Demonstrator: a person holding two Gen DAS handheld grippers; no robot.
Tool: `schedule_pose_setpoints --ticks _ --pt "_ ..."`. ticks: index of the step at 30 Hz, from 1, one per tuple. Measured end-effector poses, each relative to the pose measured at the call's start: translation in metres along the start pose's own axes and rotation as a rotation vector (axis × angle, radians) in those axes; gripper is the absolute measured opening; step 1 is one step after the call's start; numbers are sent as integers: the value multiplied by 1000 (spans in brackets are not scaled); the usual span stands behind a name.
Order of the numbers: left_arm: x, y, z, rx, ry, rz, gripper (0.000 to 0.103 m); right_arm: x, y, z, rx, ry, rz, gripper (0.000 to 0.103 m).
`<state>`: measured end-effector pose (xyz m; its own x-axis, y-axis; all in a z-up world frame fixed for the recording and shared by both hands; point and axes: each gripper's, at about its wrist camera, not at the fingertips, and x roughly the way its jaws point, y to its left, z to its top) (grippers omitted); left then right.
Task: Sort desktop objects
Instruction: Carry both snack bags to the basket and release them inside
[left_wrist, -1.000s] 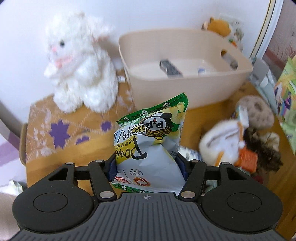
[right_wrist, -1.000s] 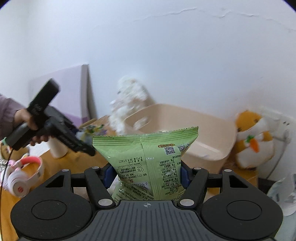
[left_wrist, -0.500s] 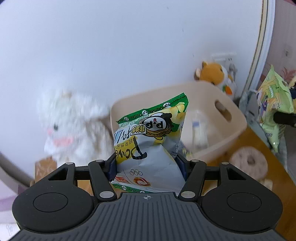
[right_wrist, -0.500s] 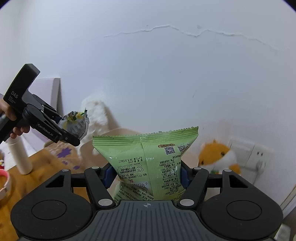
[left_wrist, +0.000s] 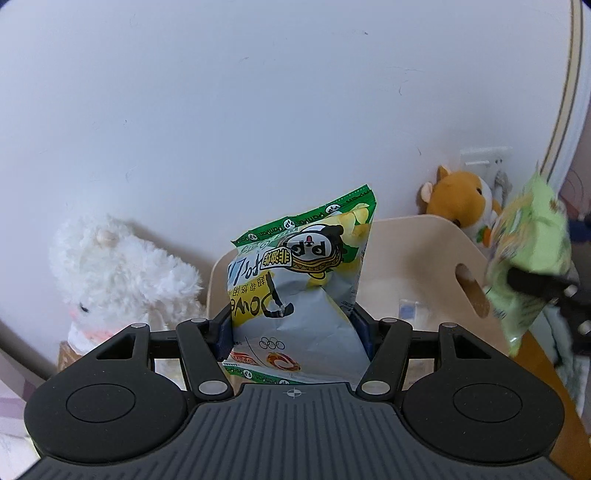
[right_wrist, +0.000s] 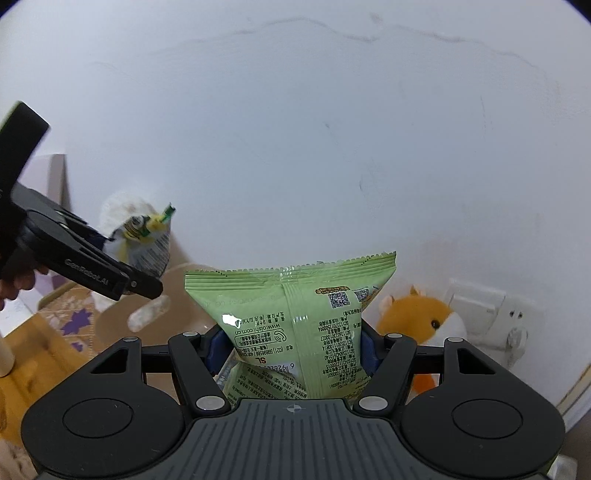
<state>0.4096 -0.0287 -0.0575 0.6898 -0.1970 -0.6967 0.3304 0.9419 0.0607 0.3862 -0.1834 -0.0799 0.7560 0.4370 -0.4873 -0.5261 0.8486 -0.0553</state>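
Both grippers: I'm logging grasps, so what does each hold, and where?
Left gripper clamps the panda chip bag near its bottom; right gripper clamps the light-green snack bag low down.

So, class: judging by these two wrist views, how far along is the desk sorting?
Done: at least one small item lies in the beige bin. In hand: the left hand-held gripper clamps a panda chip bag; the right hand-held gripper clamps a light green snack bag. Left: both bags are unreleased.

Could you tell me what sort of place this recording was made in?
Probably a home room, perhaps a bedroom or study: a wooden desk against a painted wall, plush toys, white and orange, a beige storage bin, and a wall socket.
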Motion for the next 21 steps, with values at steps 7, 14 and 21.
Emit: schedule_pose_setpoints --ticks 7,14,21 --pt "21 -22 -5 -13 53 -16 62 23 10 -19 -4 73 -24 65" --pt "26 -29 -23 9 93 -37 75 21 8 -28 10 94 -51 88" --pt "22 -18 -23 -63 78 15 82 17 18 -34 -89 94 -44 103"
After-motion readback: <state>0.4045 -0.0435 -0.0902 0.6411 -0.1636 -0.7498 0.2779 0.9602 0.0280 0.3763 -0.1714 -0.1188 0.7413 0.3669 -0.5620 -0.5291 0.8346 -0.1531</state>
